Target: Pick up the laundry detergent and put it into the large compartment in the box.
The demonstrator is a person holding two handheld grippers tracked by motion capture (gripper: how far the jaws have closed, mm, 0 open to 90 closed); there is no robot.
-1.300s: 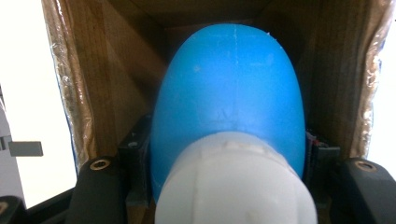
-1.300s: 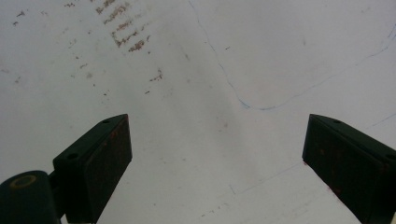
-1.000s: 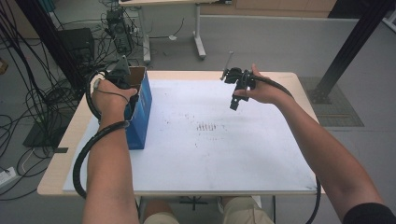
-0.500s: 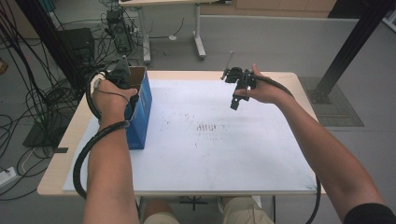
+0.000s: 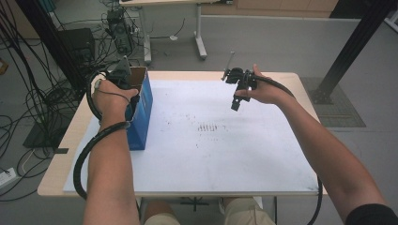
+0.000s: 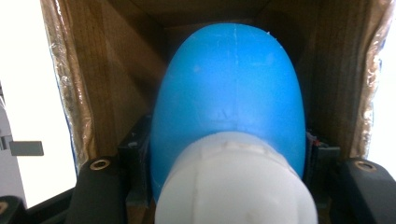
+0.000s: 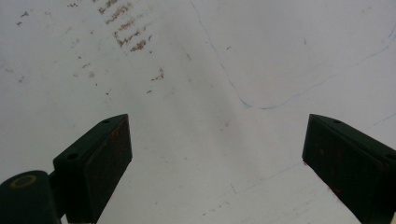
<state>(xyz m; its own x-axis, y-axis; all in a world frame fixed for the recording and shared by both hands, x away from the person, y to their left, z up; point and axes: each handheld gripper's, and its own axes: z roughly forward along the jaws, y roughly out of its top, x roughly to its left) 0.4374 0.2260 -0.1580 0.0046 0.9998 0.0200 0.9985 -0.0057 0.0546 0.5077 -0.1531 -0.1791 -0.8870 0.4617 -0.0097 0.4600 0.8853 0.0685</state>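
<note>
Nothing has shifted over the last second; both hands hold as before. On the near counter no object lies. The left claw grips a blue-and-white bottle inside the box. Farther off, the right claw hovers wide open and empty. Likely a pause mid-lift.

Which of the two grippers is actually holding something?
The left gripper, at the blue box, grips a blue-and-white bottle. The right gripper hangs open above the white table.

Blue box, brown inside; blue-white object; white mat, brown specks.
</note>
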